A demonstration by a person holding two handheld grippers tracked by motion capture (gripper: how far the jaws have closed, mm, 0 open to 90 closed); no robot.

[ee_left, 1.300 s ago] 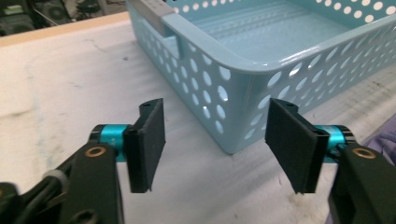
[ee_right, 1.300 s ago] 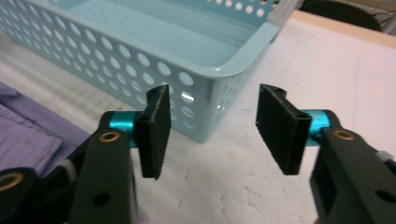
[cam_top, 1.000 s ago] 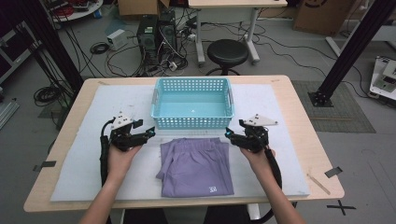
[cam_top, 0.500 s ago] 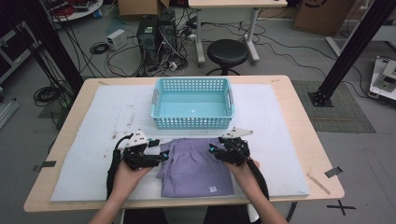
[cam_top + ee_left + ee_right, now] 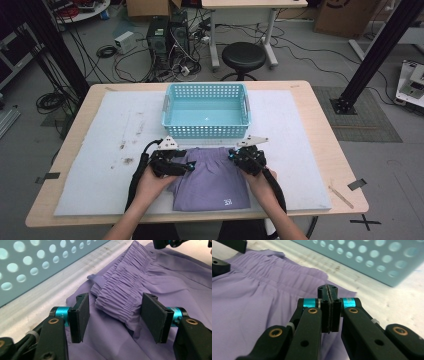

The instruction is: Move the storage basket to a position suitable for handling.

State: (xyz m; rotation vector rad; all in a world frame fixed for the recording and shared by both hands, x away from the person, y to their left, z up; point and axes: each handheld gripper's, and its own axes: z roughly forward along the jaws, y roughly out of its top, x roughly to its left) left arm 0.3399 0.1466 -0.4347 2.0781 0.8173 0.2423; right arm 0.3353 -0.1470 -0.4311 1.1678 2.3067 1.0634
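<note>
Folded purple shorts [image 5: 212, 182] lie on the white mat in front of the person, waistband toward the basket. My left gripper [image 5: 189, 166] is at the shorts' upper left corner. In the left gripper view its jaws [image 5: 116, 315] stand open on either side of a bunched fold of the elastic waistband [image 5: 120, 290]; they have just been closing a little, and the pads do not touch it. My right gripper [image 5: 234, 156] rests at the upper right corner, shut. Its pads [image 5: 327, 291] meet low over the purple cloth [image 5: 249, 295], with no cloth seen between them.
A light blue perforated basket [image 5: 205, 131] stands just beyond the shorts, its wall close in both gripper views [image 5: 37, 260] [image 5: 374, 262]. White mat lies to the left and right of the shorts. A strip of tape [image 5: 356, 184] lies near the table's right edge.
Both hands moved inward and toward the person, from beside the basket's front corners to the shorts' top corners. The right jaws went from open to shut.
</note>
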